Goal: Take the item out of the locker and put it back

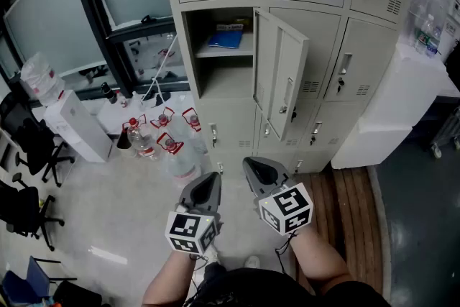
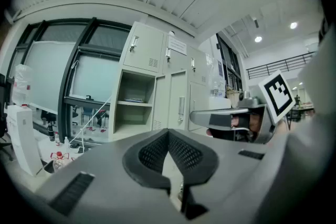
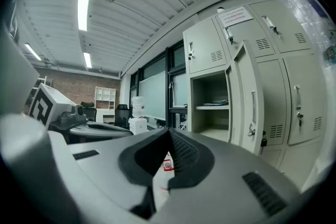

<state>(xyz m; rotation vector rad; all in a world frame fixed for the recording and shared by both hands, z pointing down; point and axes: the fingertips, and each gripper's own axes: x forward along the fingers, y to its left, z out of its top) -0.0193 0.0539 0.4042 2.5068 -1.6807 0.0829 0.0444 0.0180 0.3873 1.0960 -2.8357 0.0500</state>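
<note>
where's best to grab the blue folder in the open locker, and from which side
Probably its front edge, nearest the opening. The blue folder lies flat on the upper shelf, so level jaws, one over and one under that edge, suit it. Come straight in from the front, keeping left of the open door, which stands out on the right.

item: blue flat item (image 1: 226,39) | lies flat on upper shelf | locker (image 1: 215,79) door open

Locker shelf (image 1: 228,52) bears a flat blue item (image 1: 226,39); bottles (image 1: 171,147) stand on floor (image 1: 93,205).
</note>
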